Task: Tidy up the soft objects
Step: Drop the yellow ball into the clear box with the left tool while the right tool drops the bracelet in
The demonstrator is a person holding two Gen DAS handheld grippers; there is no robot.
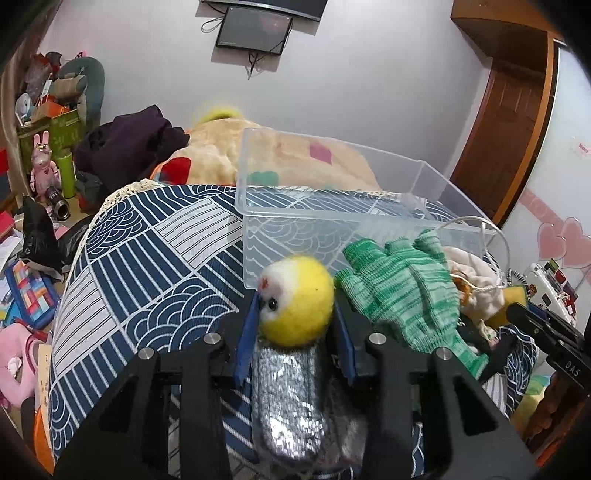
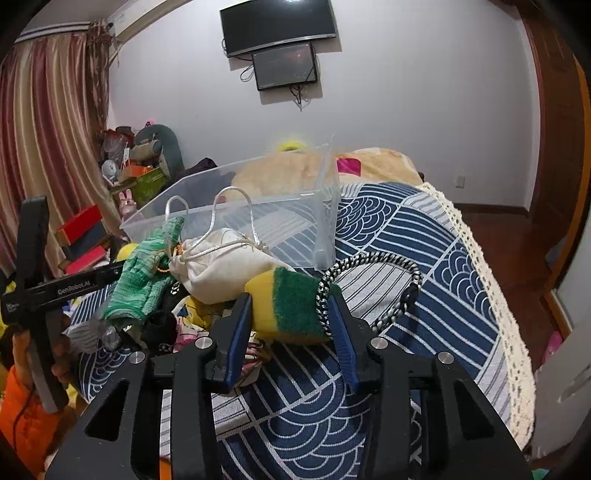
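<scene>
the left gripper (image 1: 295, 314) squeezes the yellow fuzzy ball (image 1: 295, 301), and the clear box (image 1: 332, 206) sits just past it at 12 o'clock. the right gripper (image 2: 286, 321) squeezes the sponge (image 2: 288, 306), with the box at 11 o'clock.

Behind your work area two dark screens (image 2: 277, 27) hang on the far wall, the smaller (image 2: 285, 66) just below the larger, cables dangling. Striped curtains (image 2: 40, 122) fill your far left. A pink rabbit figure (image 1: 44, 162) stands by a green bottle (image 1: 67, 173) among floor clutter, beside what may be a camera lens (image 1: 58, 208). A wooden door (image 1: 506, 122) sits far right.
</scene>
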